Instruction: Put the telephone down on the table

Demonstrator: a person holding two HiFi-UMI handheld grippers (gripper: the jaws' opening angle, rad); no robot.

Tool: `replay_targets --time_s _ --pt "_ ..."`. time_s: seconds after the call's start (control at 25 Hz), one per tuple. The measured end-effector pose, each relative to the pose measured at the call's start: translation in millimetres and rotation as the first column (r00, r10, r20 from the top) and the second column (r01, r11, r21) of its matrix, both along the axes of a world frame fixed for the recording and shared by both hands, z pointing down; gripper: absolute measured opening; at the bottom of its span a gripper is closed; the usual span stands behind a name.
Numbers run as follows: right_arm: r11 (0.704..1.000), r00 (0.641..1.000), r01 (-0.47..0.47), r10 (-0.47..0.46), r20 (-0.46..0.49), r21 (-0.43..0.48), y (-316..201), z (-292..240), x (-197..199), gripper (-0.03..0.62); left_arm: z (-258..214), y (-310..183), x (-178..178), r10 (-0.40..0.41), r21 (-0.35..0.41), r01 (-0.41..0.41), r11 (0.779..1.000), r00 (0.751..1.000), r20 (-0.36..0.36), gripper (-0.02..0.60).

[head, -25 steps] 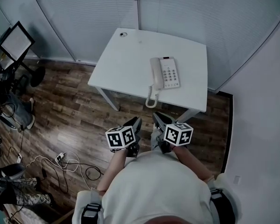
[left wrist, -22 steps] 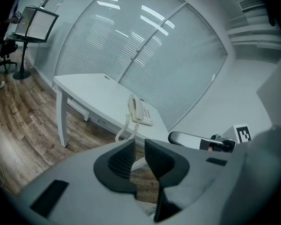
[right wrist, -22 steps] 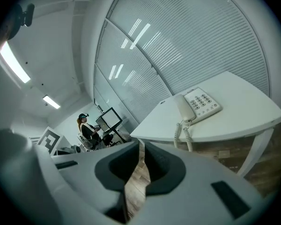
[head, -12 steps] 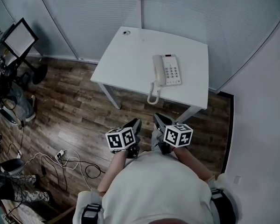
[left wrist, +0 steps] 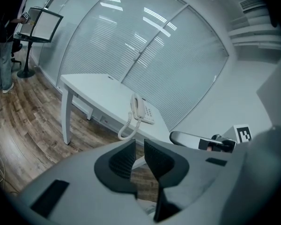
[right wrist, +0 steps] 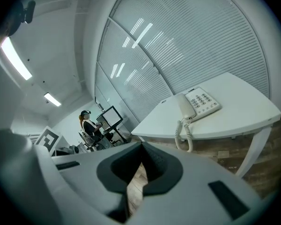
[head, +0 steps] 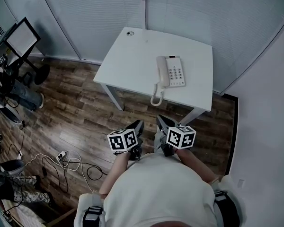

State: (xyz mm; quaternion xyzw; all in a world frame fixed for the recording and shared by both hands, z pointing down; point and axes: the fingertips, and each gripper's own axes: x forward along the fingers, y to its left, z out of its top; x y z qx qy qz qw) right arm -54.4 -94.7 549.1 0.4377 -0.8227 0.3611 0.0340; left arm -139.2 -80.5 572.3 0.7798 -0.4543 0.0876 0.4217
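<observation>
1. The telephone lies flat on the white counter, toward the right near part of the top in the head view. It is a pale rectangular plastic body. A rounded handset sits in the cradle along its left side, and a neat grid of small buttons fills the right.
2. Its coiled cord springs off the near end of the set and droops over the counter's front edge in a loose curl.
3. The counter top is smooth and matte with softly rounded corners, and it stands on slim pale legs.
4. The left hand-held gripper sits low in front of the person's body, well apart from the counter. In its own view the dark ribbed pads are drawn together with only a thin slit between them. Nothing is gripped.
5. The right hand-held gripper sits just beside it. Its ribbed pads meet at the tips, closed and empty.
6. Each carries a cube faced with black-and-white square markers.
7. Below is the floor, made of dark wood planks with visible grain. A tangle of thin cables snakes across it at the left.
8. Beyond the counter, glass wall panels carry fine horizontal slats.
9. A flat monitor tilts on a stand at the far left.
</observation>
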Motion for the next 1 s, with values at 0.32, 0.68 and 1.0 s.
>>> replay_targets --time_s 0.32,0.68,1.0 --pt "1.000 1.000 0.005 -0.005 0.005 0.012 1.7 -3.7 -0.2 0.020 -1.5 1.2 0.1 -0.005 0.001 0.005 1.000 1.000 0.000 0.069" --pt "1.000 1.000 0.006 -0.006 0.011 0.001 -1.7 -0.3 0.2 0.020 1.0 -1.8 2.5 0.000 -0.004 0.000 1.000 1.000 -0.003 0.069" --pt "1.000 1.000 0.009 -0.009 0.012 0.005 -3.7 1.1 3.5 0.020 2.7 -3.8 6.1 0.001 -0.006 -0.001 1.000 1.000 -0.007 0.069"
